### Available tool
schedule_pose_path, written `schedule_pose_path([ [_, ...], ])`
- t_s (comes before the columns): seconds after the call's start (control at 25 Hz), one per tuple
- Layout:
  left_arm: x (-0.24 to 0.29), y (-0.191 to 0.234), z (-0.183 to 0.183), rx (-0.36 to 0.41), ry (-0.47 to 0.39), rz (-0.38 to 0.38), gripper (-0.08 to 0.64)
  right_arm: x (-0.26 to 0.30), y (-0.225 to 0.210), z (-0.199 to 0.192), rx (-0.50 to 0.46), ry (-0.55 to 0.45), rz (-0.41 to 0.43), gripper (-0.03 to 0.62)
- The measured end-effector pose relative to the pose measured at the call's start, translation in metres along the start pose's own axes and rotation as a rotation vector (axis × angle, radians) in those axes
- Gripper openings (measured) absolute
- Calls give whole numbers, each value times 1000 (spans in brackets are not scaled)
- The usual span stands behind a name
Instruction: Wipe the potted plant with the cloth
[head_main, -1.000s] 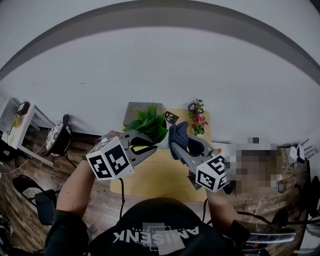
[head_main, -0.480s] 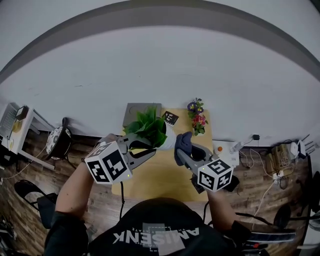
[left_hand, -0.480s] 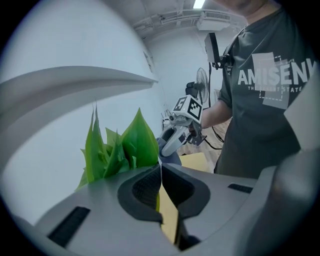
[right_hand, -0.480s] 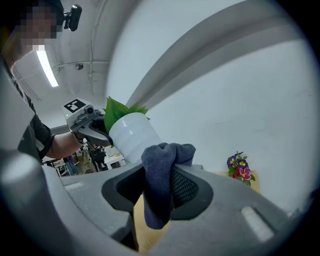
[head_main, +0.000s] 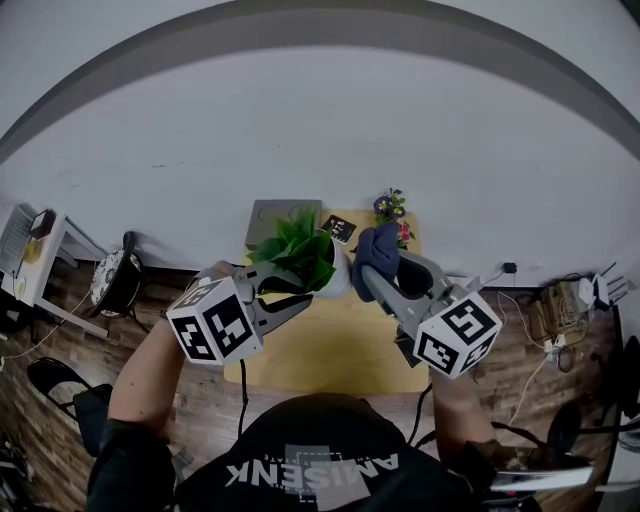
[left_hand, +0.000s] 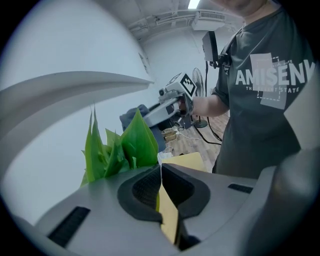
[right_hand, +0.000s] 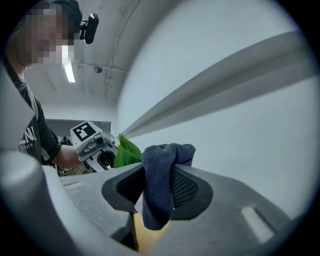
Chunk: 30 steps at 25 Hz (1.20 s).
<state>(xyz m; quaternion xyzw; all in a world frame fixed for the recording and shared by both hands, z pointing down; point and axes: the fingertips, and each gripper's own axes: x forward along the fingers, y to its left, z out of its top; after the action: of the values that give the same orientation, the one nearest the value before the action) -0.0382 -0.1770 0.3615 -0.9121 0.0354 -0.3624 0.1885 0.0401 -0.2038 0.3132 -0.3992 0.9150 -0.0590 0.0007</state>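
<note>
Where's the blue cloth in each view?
Head view: upper centre, cloth clamped in the right gripper, just right of the plant.
Left gripper view: centre-left, cloth behind the leaf tips.
Right gripper view: dead centre, cloth pinched between the jaws.
Shared landmark: the plant's green leaves, in all three views.

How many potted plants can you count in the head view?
2. The green leafy plant in a white pot is just left of the blue cloth; the small flowering plant is at the yellow table's far edge, partly hidden behind that cloth.
</note>
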Motion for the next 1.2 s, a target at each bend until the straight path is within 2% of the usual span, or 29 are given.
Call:
schedule_pose_path([
  [0.24,-5,-12,4,8,-2,-5,9,14,31,28,-55,-15,55,133],
  [0.48,-11,-17,12,4,2,5,9,18,32,22,-31,11,58,133],
  [0.72,-9,-16,9,-18,-2,-4,9,17,15,-5,39,50,37,133],
  [1.2,-17,-38,-3,-37,-2,-22,11,0,18,-85,148,160,4,133],
])
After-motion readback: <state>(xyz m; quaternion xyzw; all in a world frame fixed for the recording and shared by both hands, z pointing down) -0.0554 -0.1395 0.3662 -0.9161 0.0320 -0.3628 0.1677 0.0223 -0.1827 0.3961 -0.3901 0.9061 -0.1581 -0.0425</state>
